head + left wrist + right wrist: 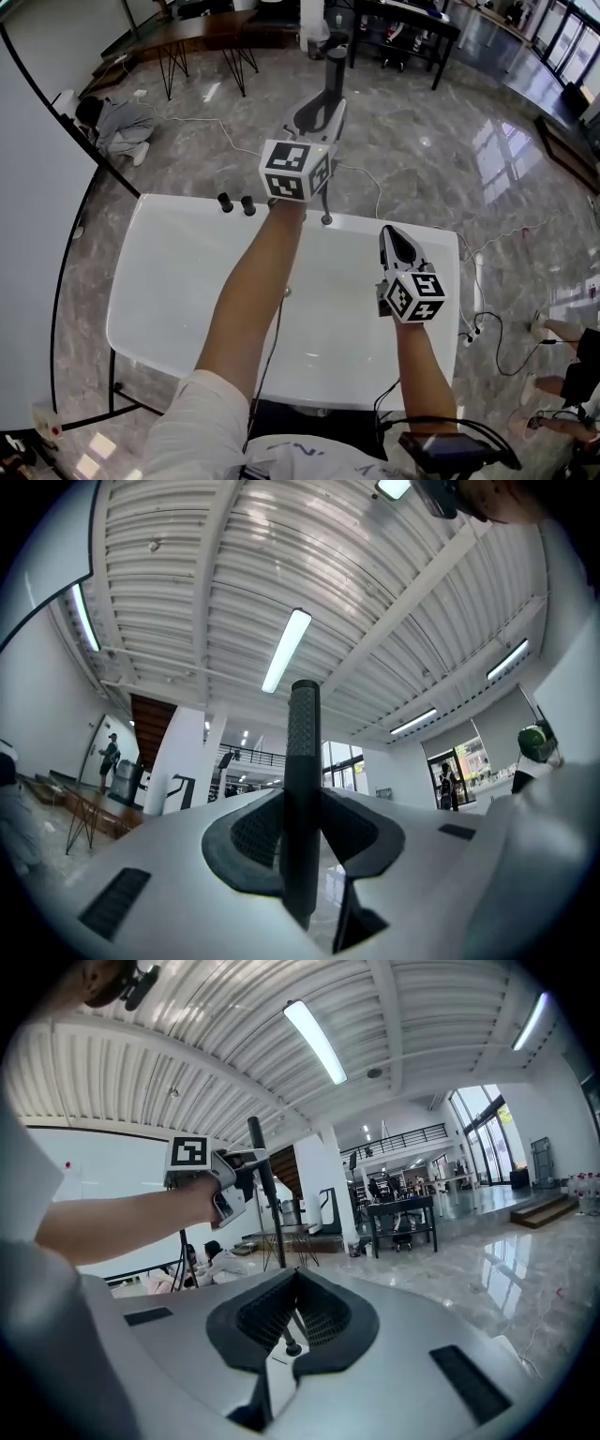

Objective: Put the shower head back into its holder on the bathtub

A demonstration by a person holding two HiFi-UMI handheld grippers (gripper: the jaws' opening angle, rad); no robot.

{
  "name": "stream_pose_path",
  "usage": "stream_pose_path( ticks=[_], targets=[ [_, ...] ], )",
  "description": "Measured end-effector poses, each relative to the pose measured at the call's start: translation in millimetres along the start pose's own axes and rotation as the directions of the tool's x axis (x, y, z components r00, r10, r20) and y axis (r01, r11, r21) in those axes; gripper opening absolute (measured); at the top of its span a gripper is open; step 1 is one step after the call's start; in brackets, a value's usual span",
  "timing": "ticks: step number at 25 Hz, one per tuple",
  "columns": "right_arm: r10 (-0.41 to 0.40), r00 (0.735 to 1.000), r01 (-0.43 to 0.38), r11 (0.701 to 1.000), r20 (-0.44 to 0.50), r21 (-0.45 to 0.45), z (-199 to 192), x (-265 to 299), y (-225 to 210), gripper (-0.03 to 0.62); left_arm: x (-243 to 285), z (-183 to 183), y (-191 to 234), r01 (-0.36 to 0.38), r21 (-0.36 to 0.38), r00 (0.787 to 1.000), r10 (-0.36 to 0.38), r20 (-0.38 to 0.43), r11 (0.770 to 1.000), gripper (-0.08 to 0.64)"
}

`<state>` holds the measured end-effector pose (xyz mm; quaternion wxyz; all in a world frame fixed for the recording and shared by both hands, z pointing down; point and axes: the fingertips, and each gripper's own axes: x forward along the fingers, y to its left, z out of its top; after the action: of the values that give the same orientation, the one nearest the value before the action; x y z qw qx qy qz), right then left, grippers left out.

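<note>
Floor: grey marble (422, 122) fills the top and right of the head view, with a white bathtub (187, 216) at centre.
Shower head: slim black stick-shaped shower head (335, 67) at upper centre, above the tub's far rim; its long axis is upright and its free end points to the top of the frame.
Left gripper (322, 112): fingers clamped on the shaft.
Right gripper (396, 240): centre right over the tub, fingers closed together and empty.
Left gripper view only: the shaft's textured upper half (303, 733) against the ceiling.
Right gripper view only: the shaft (265, 1194) seen side-on, leaning slightly.
</note>
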<state>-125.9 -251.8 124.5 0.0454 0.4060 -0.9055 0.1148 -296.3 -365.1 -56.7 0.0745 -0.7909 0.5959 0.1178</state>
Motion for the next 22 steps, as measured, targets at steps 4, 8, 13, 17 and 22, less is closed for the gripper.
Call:
stream_pose_path(
  ticks=[4, 8, 13, 17, 22],
  targets=[
    [-0.002, 1.0, 0.003, 1.0, -0.023, 0.023, -28.0, 0.1, -6.3, 0.011, 2.0, -14.1, 2.7, 0.001, -0.068, 1.0, 0.001, 0.023, 0.998, 0.129],
    [-0.015, 0.999, 0.018, 0.999, -0.049, 0.047, -57.8, -4.4, -15.6, 0.011, 4.7, -37.8, 5.7, -0.007, -0.055, 1.0, 0.008, 0.005, 0.998, 0.129],
    [-0.029, 0.997, 0.034, 0.997, -0.078, 0.066, -87.4, -9.8, -31.9, 0.011, 4.5, -80.2, 9.2, -0.035, -0.085, 0.999, 0.034, -0.022, 0.996, 0.129],
    [-0.032, 0.995, 0.039, 0.996, -0.092, 0.079, -109.0, -9.5, -45.7, 0.011, 1.3, -125.6, 8.5, -0.046, -0.086, 0.997, 0.041, -0.065, 0.995, 0.129],
    [-0.024, 0.993, 0.037, 0.994, -0.119, 0.106, -149.3, -6.6, -54.6, 0.011, -9.9, -191.9, 17.2, -0.086, -0.155, 0.992, 0.07, -0.104, 0.984, 0.129]
  ],
)
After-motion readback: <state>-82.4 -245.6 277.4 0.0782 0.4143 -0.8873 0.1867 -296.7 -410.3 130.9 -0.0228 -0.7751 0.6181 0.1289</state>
